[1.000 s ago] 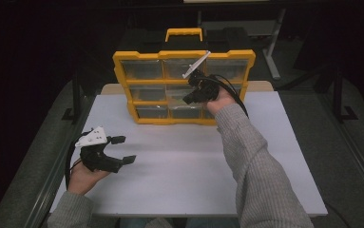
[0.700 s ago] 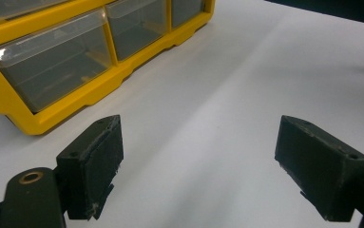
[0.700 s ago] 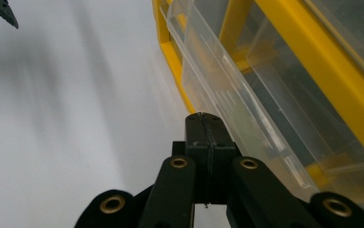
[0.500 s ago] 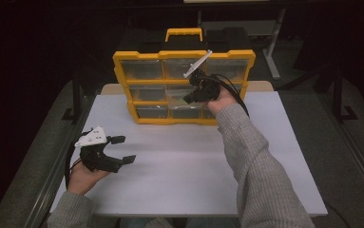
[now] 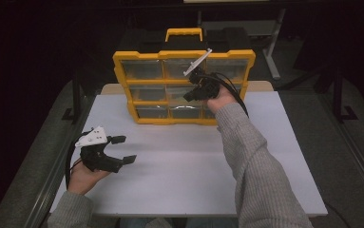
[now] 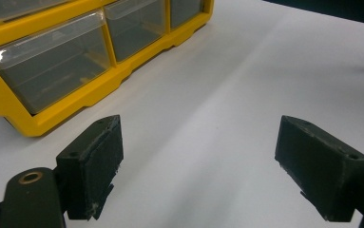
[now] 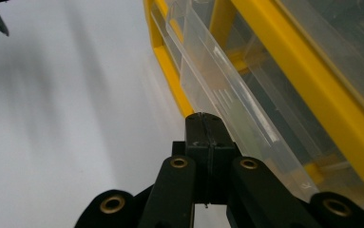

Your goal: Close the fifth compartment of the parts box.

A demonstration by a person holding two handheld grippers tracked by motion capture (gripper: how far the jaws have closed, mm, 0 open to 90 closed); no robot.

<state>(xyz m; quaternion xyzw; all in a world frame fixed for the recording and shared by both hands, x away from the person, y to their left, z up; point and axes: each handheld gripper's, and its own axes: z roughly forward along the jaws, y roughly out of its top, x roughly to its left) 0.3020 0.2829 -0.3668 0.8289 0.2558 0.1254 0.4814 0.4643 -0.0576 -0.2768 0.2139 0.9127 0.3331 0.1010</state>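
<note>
A yellow drawer organizer [image 5: 122,80] with clear drawers and a top handle stands upright at the back of the white table [image 5: 184,166]. My right gripper [image 5: 188,97] is up against its front at the middle row, right of centre. In the right gripper view its jaws [image 7: 203,118] are shut together beside a clear drawer [image 7: 227,95] that sticks out slightly from the yellow frame [image 7: 284,42]; nothing shows between them. My left gripper [image 5: 126,149] rests low at the table's front left, open and empty. Its view [image 6: 208,166] looks across bare table toward the organizer's bottom row [image 6: 42,118].
A black case [image 5: 232,38] sits behind the organizer. Dark floor and metal stand legs [image 5: 272,52] surround the table. White tabletop stretches between the organizer and the front edge, and to the right of my right forearm [image 5: 251,161].
</note>
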